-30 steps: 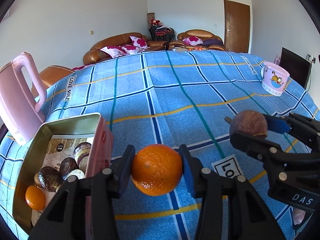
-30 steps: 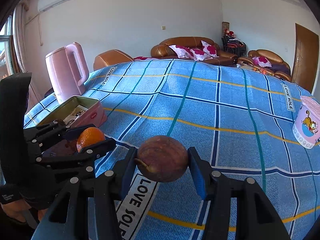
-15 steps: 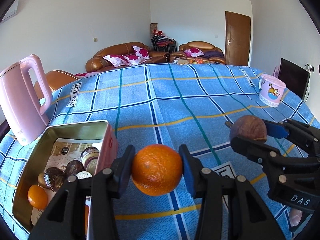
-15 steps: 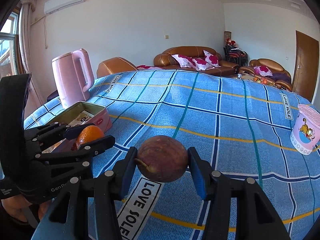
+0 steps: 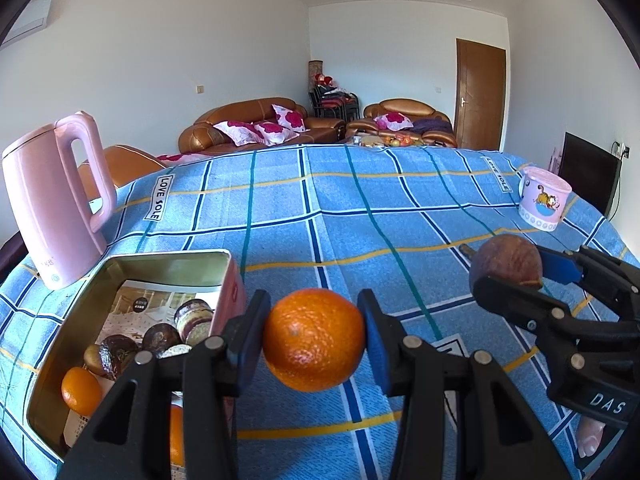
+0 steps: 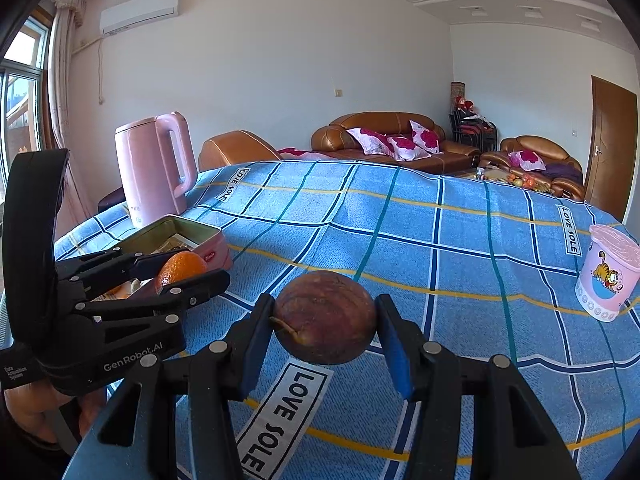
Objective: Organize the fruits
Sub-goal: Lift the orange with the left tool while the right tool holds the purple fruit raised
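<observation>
A blue checked cloth (image 5: 360, 208) covers the whole table, with a pink kettle (image 5: 56, 200) standing at its left edge and a pink cartoon cup (image 5: 544, 198) far off to the right. Just in front of the kettle sits an open tin (image 5: 168, 258) holding a small orange (image 5: 80, 390) and several dark round fruits (image 5: 160, 336). The left gripper (image 5: 314, 338) is clamped on an orange (image 5: 314, 340) held in the air just right of the tin, while the right gripper (image 6: 324, 320) – further right – pinches a brown passion fruit (image 6: 324, 318) above the cloth.
</observation>
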{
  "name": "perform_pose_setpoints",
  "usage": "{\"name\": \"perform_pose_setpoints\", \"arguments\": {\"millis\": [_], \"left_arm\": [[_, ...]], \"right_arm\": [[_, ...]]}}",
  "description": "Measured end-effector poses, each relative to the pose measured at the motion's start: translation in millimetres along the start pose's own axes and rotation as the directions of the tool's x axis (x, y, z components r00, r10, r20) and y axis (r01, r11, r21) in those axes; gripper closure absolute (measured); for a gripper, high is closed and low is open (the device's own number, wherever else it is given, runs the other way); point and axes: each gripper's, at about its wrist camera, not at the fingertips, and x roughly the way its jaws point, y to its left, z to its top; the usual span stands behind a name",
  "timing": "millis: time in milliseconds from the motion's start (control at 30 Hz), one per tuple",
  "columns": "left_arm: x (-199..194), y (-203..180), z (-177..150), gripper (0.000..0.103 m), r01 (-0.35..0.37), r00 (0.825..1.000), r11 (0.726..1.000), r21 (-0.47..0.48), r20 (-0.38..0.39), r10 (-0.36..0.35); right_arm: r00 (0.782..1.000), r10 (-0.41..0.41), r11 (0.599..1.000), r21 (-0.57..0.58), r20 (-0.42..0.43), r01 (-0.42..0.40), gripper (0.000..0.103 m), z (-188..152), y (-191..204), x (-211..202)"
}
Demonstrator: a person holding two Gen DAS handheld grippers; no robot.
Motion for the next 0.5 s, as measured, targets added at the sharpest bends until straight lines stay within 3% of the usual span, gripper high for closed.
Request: {"name": "perform_pose_setpoints", "arguments": {"millis": [500], "left_arm": [[-10.3,3.6,-1.6,0.056,-0.01,0.999,1.0,-0.02,0.051,0.011]], "right_arm": [[0.999,0.002,1.0,-0.011,0.054,-0.001,0.05,-1.6,1.3,-10.8]]}}
